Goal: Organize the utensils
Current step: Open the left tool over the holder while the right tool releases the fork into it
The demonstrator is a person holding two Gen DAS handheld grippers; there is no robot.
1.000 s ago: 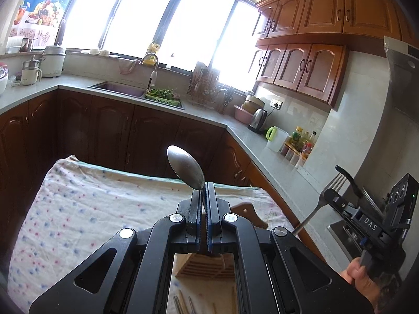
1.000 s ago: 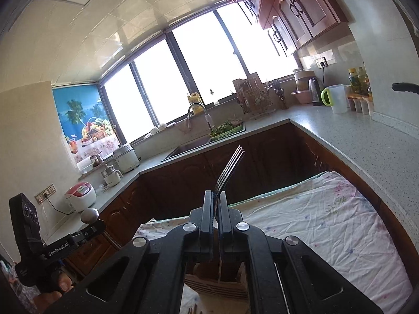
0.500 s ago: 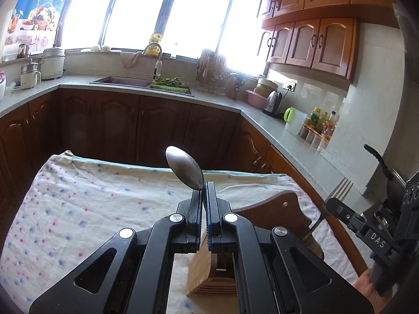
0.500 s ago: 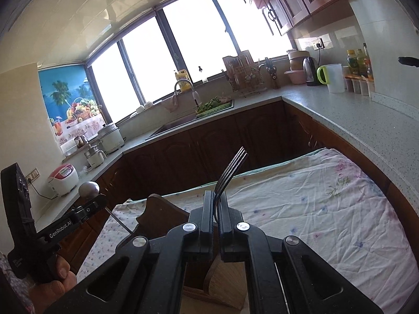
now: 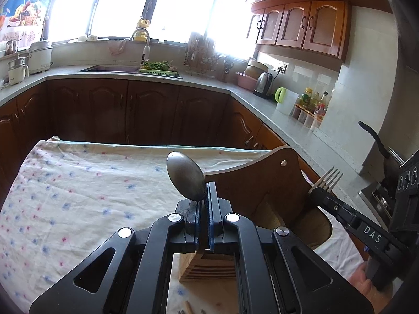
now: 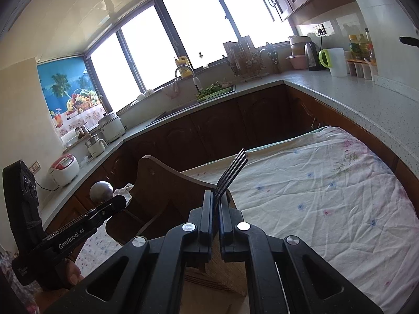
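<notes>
I have the spoon (image 5: 186,180) clamped in my left gripper (image 5: 203,209), bowl pointing up and forward, its handle pinched between the blue pads and hidden below them. My right gripper (image 6: 215,209) is clenched on the fork (image 6: 231,174), tines raised and angled up to the right. Each tool also shows from the other side: the fork (image 5: 326,180) sticks out of the right gripper (image 5: 318,195) at the right of the left wrist view, and the spoon (image 6: 101,189) tops the left gripper (image 6: 117,202) at the left of the right wrist view.

Both utensils hover above the wooden holder (image 5: 264,191), a rack with a tall curved side panel and a stack of slats low at its front. The holder (image 6: 162,191) stands between the two grippers and just under their fingers. Neither utensil touches it as far as I can judge, though the gripper bodies cover most of its interior.

The holder sits on the desk (image 5: 78,196), which is covered by a white cloth with small blue and pink flowers. At the bottom edge of the left wrist view a few thin stick-like tips (image 5: 188,308) peek out; they may be chopsticks, but they are too cropped to tell.

Beyond the desk runs a dark wooden kitchen counter with a sink (image 5: 107,68), a kettle (image 5: 263,85) and a white jug with a green handle (image 5: 284,100).
</notes>
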